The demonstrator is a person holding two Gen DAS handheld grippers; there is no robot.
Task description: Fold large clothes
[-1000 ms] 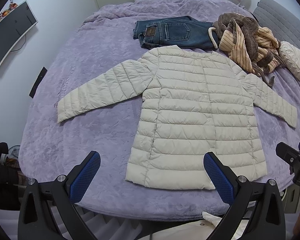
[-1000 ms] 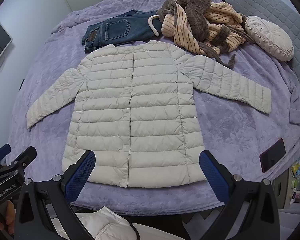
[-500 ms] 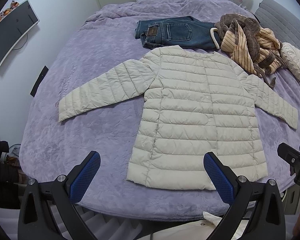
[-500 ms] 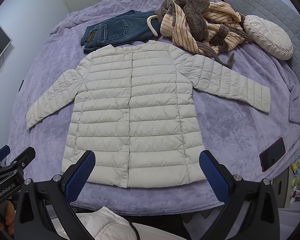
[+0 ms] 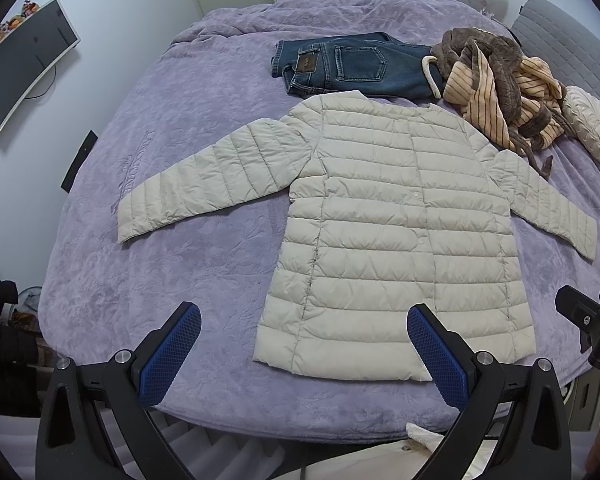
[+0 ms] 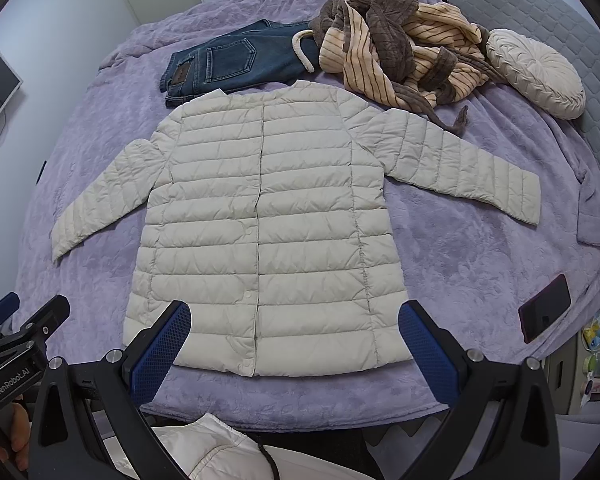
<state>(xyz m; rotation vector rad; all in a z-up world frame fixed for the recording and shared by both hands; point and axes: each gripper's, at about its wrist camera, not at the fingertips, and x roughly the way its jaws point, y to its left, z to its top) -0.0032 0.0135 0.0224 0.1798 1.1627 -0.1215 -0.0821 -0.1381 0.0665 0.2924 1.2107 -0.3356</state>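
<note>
One quilted puffer jacket (image 5: pixel 400 240) (image 6: pixel 260 224), pale beige, lies flat and front-up in the middle of the bed (image 5: pixel 180 260) (image 6: pixel 460 248). Horizontal stitched channels, slightly glossy shell, snap closure down the centre, round collarless neck at the far end. Both sleeves spread outward and slant toward the near side; hem lies near the bed's near edge.

Bed cover: lilac plush with an embossed leaf pattern, rumpled at the far edge.

Other items on the bed, all beyond or right of the jacket:
- one pair of jeans (image 5: pixel 352 66) (image 6: pixel 236 64), dark blue denim, folded, brown waist patch showing, just beyond the collar.
- one robe (image 5: pixel 500 88) (image 6: pixel 396 52), fleecy, brown with tan pinstriped panels, heaped loosely, its belt trailing close to the jacket's right shoulder.
- one round cushion (image 5: pixel 592 128) (image 6: pixel 536 72), cream, pleated in a sunburst, far right.
- one dark phone (image 6: pixel 544 308), flat rectangle, near the bed's right edge.

Left gripper (image 5: pixel 304 352) (image 6: pixel 24 340): two black fingers with blue dimpled pads, spread wide, holding nothing, above the near bed edge left of the hem. Right gripper (image 6: pixel 296 348) (image 5: pixel 588 320): same build, spread wide, holding nothing, above the hem.

One curved monitor (image 5: pixel 24 64) stands at the left wall.
</note>
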